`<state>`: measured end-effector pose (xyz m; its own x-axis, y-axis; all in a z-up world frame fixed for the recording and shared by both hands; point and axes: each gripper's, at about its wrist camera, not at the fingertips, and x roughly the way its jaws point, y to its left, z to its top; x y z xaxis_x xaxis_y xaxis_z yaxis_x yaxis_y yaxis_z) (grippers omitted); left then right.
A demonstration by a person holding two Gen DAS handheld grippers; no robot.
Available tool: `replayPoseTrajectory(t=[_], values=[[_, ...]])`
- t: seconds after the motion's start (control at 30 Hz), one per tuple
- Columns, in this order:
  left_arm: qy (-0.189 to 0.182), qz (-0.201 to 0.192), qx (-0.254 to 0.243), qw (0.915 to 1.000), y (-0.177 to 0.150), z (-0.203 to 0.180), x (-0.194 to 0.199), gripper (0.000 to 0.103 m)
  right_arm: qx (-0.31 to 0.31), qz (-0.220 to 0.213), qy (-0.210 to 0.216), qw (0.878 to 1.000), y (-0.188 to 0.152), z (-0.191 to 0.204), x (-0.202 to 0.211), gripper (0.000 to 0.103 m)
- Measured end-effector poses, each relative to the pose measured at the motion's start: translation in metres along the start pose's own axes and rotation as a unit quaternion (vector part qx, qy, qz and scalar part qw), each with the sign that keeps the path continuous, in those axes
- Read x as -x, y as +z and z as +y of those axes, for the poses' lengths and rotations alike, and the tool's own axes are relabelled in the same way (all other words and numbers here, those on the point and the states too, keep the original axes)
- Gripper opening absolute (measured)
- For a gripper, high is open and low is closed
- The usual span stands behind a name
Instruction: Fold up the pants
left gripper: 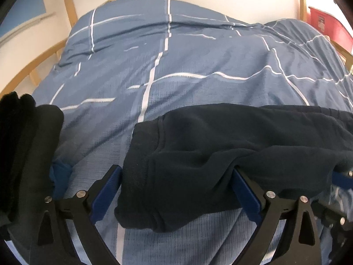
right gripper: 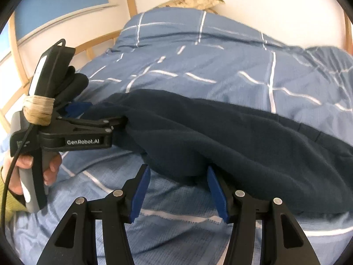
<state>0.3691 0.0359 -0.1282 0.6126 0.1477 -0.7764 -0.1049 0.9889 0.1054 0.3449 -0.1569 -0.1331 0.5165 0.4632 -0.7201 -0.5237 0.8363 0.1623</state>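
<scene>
Blue checked bedding (left gripper: pixel 176 66) with white lines covered the bed, pale wall and wooden bed frame (left gripper: pixel 68 4) behind it, and a red box (left gripper: pixel 326 26) sat off past the bedding's far right edge. Dark navy pants (right gripper: pixel 231 137) lay bunched across the near part of the bedding. The left gripper (left gripper: pixel 176 176) had its blue-padded fingers spread wide, the pants' cloth draped between them and over the right-hand finger; whether it truly pinched the cloth, I couldn't tell. From the right wrist camera that same gripper (right gripper: pixel 123 121) pressed into the pants' left end, a hand (right gripper: pixel 35 172) on its grey handle. The right gripper (right gripper: pixel 178 181) stood wide open too, its right-hand pad touching the pants' near fold, its left-hand pad clear over the bedding. Folded dark clothes (left gripper: pixel 26 143) sat left of the pants.
</scene>
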Motion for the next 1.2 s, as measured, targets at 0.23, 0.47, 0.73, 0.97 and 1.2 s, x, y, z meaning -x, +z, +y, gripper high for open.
replayPoseTrajectory(t=[0.23,0.47,0.73,0.97,1.2], values=[[0.008,0.002,0.001,1.0000,0.010,-0.005,-0.009,0.100,0.008,0.031,0.013,0.999,-0.007,0.002,-0.002,0.055],[-0.006,0.014,0.020,0.9997,0.013,0.002,-0.013,0.101,0.029,0.029,0.034,0.999,0.002,0.014,-0.006,0.055],[-0.023,0.022,0.033,0.9990,0.005,0.013,-0.010,0.101,0.050,-0.004,0.001,0.999,0.010,0.010,-0.012,0.043],[0.008,0.001,0.008,0.9999,-0.009,0.017,0.006,0.101,0.016,-0.017,0.026,0.999,0.016,-0.001,-0.006,0.018],[0.041,-0.024,-0.036,0.9982,-0.033,0.014,0.032,0.100,0.007,0.046,0.024,0.999,-0.007,0.017,0.016,0.009]])
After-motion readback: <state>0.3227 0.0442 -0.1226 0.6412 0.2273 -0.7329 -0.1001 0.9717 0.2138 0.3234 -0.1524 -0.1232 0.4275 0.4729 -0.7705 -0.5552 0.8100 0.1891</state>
